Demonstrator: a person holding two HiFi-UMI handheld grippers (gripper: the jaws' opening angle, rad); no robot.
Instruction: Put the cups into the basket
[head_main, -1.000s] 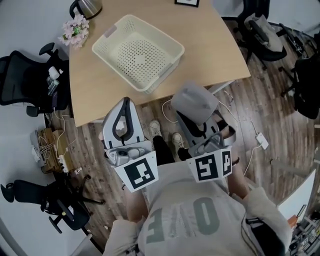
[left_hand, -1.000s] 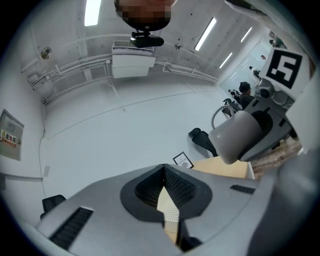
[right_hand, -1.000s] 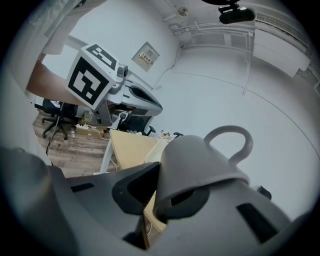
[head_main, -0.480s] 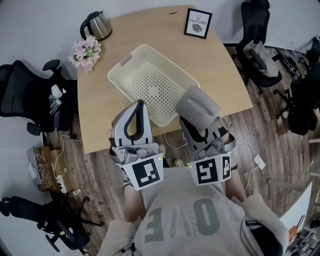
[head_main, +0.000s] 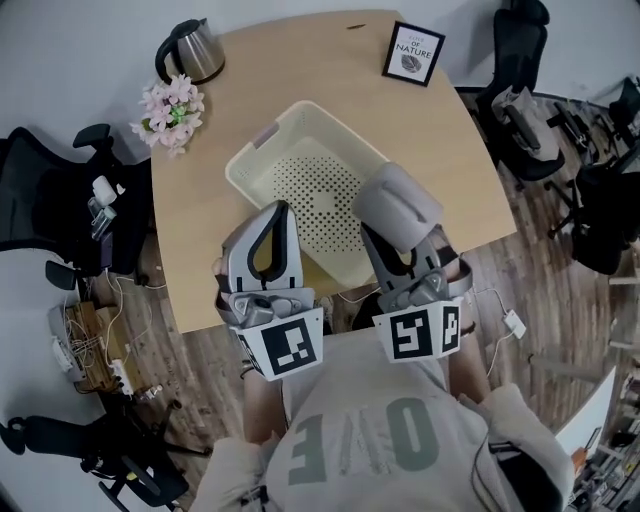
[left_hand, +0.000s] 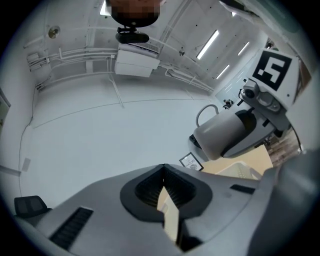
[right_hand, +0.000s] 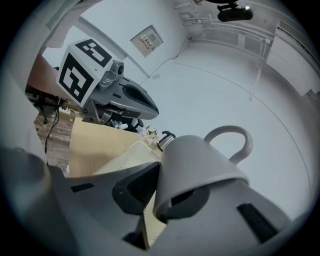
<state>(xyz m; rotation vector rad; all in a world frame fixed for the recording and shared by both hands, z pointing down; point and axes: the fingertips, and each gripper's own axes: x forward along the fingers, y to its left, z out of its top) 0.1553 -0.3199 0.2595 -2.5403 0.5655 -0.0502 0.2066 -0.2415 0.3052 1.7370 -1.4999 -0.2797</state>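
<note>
Here's the right gripper (right_hand: 167, 200), clamped onto a grey cup (right_hand: 200, 165). One jaw sits inside the mouth and the other against the outer wall, so the cup rides tilted with its handle sticking up and away. In the head view that cup (head_main: 397, 205) hangs over the near right part of the cream basket (head_main: 310, 185), above it and not yet in it. The basket's perforated floor shows bare wherever it isn't hidden. The left gripper (head_main: 278, 207) hovers alongside over the basket's near left side, jaws pressed together with nothing between them. No second cup appears in any view. The danger, I'd say, is that grip: a pinch on one smooth wall lets the cup swing or slide out if the wrist jerks. Open the jaws this high and the cup drops onto hard plastic, where it may bounce, roll or chip. The basket lies close to the table's (head_main: 210, 230) near edge. A downward bump from either gripper could skid it toward the person. The kettle (head_main: 190, 48), flowers (head_main: 168, 105) and picture frame (head_main: 413, 52) stand well clear at the far side.
</note>
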